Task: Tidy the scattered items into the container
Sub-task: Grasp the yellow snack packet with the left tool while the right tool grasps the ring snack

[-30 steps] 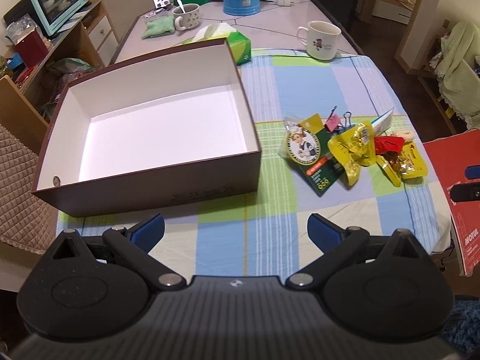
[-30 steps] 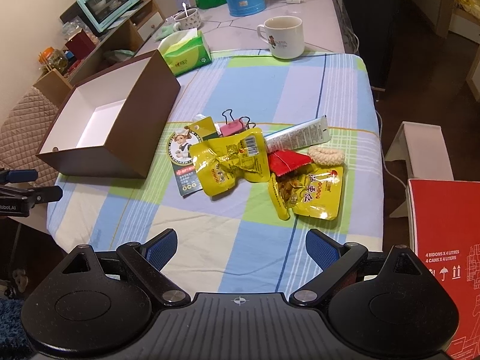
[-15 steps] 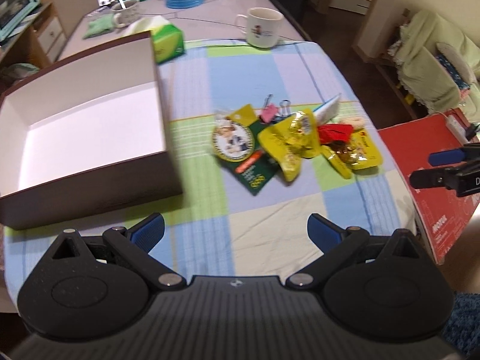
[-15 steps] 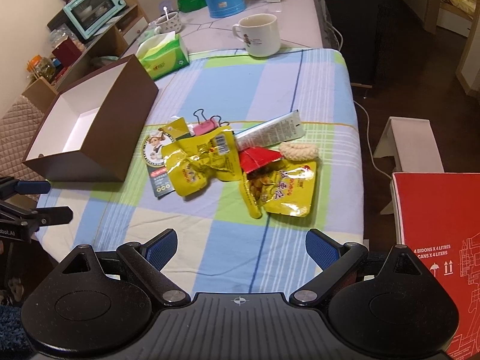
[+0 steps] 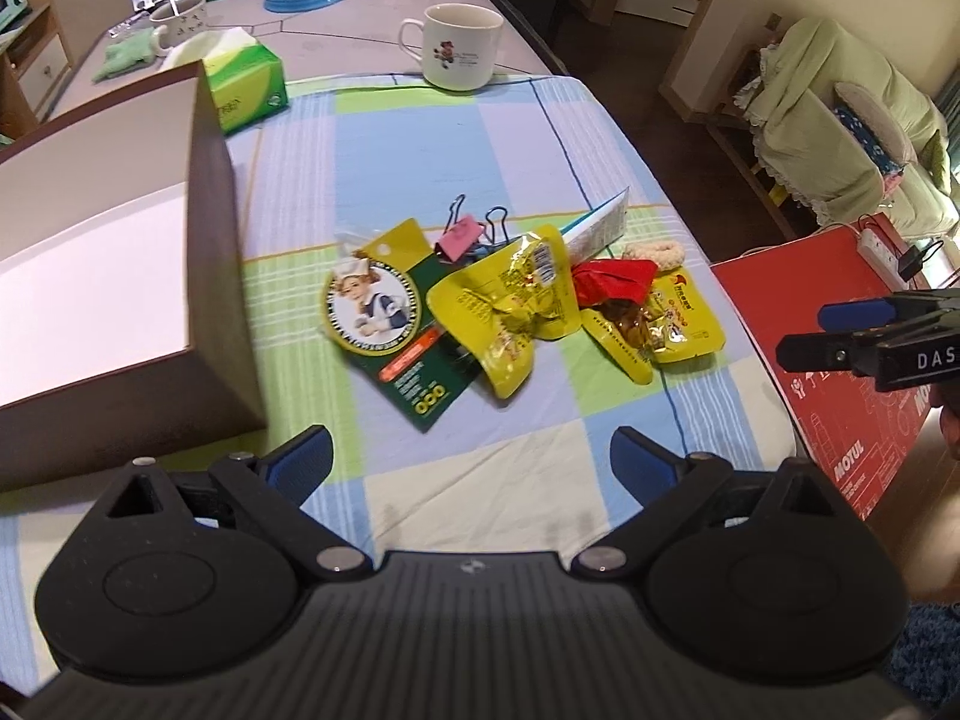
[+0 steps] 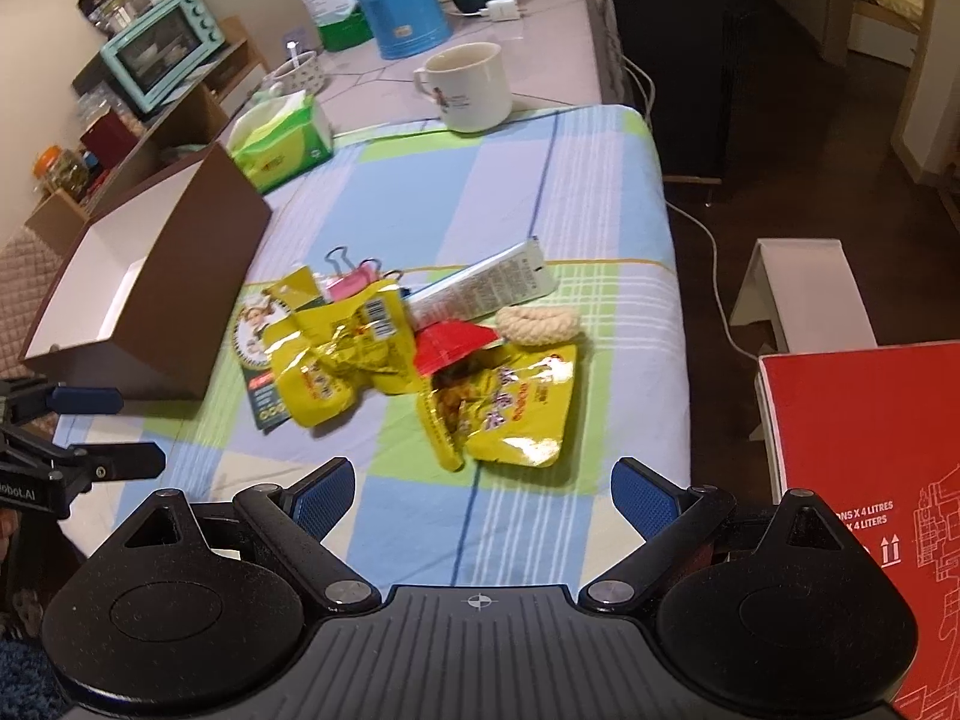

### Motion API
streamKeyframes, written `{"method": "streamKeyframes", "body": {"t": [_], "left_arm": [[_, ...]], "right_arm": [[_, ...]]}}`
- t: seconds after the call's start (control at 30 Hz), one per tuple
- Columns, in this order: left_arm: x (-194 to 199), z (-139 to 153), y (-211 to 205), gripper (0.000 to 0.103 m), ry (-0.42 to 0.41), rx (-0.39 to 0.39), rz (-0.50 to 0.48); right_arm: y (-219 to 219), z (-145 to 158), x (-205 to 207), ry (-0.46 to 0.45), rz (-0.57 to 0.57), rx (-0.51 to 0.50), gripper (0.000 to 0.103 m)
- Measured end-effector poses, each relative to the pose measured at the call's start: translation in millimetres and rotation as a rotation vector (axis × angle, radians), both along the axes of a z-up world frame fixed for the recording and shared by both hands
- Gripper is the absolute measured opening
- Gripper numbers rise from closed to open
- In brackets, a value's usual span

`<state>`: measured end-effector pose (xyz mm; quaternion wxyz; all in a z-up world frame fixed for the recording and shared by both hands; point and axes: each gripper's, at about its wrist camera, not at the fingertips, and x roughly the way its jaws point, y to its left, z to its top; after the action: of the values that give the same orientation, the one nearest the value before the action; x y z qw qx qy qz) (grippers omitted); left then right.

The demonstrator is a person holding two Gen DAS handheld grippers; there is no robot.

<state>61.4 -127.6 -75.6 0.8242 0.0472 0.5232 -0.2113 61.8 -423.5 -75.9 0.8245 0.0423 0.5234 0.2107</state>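
Left gripper [image 5: 471,456]: jaws spread wide, nothing between the blue pads; it hangs over the near edge of the table, aimed toward 12 o'clock at the pile
Right gripper [image 6: 483,489]: jaws likewise wide apart and holding nothing; seen from the left wrist view it enters at 3 o'clock, off the table's right edge
Container [image 5: 120,276]: brown box with a white inside, nothing visible in it; it stands at 9 o'clock of the pile, apart from it
Scattered items: one overlapping heap on the checked tablecloth [image 5: 420,150]
Green card [image 5: 390,324]: printed with a round portrait, at the heap's 9 o'clock edge, nearest the box
Crumpled yellow packet [image 5: 510,312]: heap's centre, lying partly over the green card
Red wrapper [image 5: 612,279]: between the two yellow packets
Flat yellow packet [image 6: 510,414]: heap's 4 o'clock side in the right wrist view
Binder clips [image 5: 474,228]: pink and blue, at 12 o'clock of the heap
Tube [image 6: 486,288]: white, tilted, at 1 o'clock
Rope ring [image 6: 540,324]: pale, touching the flat yellow packet's far edge
White mug [image 5: 459,45]: far end, at 12 o'clock
Tissue pack [image 5: 243,84]: green, just beyond the box's far corner
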Motion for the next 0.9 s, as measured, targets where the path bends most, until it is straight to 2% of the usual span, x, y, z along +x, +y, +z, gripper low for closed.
{"method": "streamKeyframes", "body": {"t": [0.17, 0.4, 0.53, 0.67, 0.9], "left_arm": [[10, -8, -6, 0.095, 0.015, -0.015, 0.001], [28, -26, -14, 0.086, 0.052, -0.034, -0.001], [39, -39, -20, 0.085, 0.073, -0.045, -0.013], [53, -54, -24, 0.079, 0.098, -0.060, -0.011], [75, -78, -31, 0.078, 0.136, -0.117, 0.003]], "right_arm": [[-5, -8, 13, 0.017, -0.025, 0.050, 0.095], [-6, -22, 30, 0.053, -0.040, 0.061, 0.095], [-9, -27, 37, 0.073, -0.051, 0.058, 0.095], [-14, -32, 45, 0.092, -0.074, 0.052, 0.095], [-21, -40, 58, 0.118, -0.103, 0.037, 0.095]]}}
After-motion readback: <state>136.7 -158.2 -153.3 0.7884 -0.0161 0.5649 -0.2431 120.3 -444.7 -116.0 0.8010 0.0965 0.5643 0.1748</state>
